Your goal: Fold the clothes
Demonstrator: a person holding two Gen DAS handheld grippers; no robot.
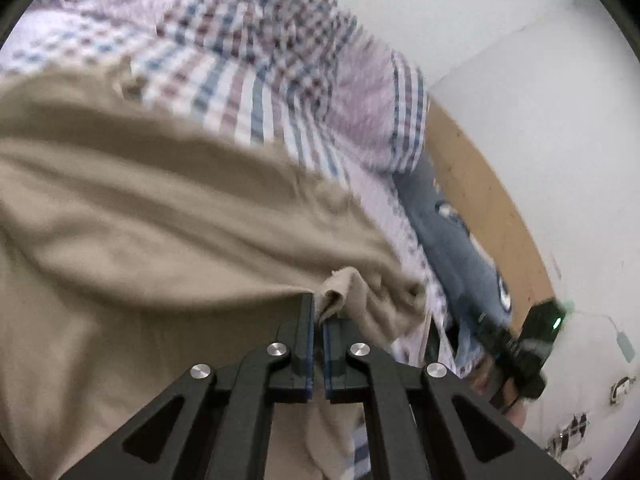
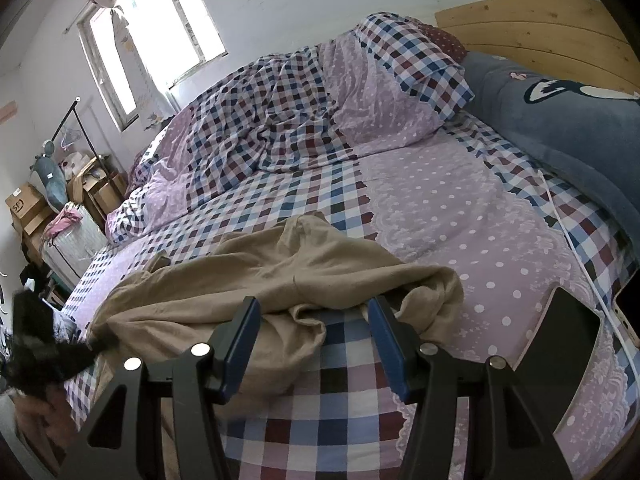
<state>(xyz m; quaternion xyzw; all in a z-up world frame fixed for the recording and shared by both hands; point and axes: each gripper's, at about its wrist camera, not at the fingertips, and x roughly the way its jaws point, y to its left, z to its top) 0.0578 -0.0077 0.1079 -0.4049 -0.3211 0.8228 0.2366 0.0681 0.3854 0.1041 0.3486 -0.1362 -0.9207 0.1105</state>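
Left gripper [image 1: 319,314] clamped on a bunched corner of the tan garment [image 1: 160,208], cloth stretched taut to the left. Checked bedding [image 1: 248,48] behind, blue pillow [image 1: 452,236] against the wooden headboard [image 1: 480,184]. Right gripper [image 1: 516,344] blurred at far right, hand wrapped around it.

A home bedroom: a bed [image 2: 420,216] with a checked, polka-dot duvet [image 2: 280,108], wooden headboard [image 2: 540,28], a bright window [image 2: 160,28], and cardboard boxes [image 2: 28,206] stacked in the corner.
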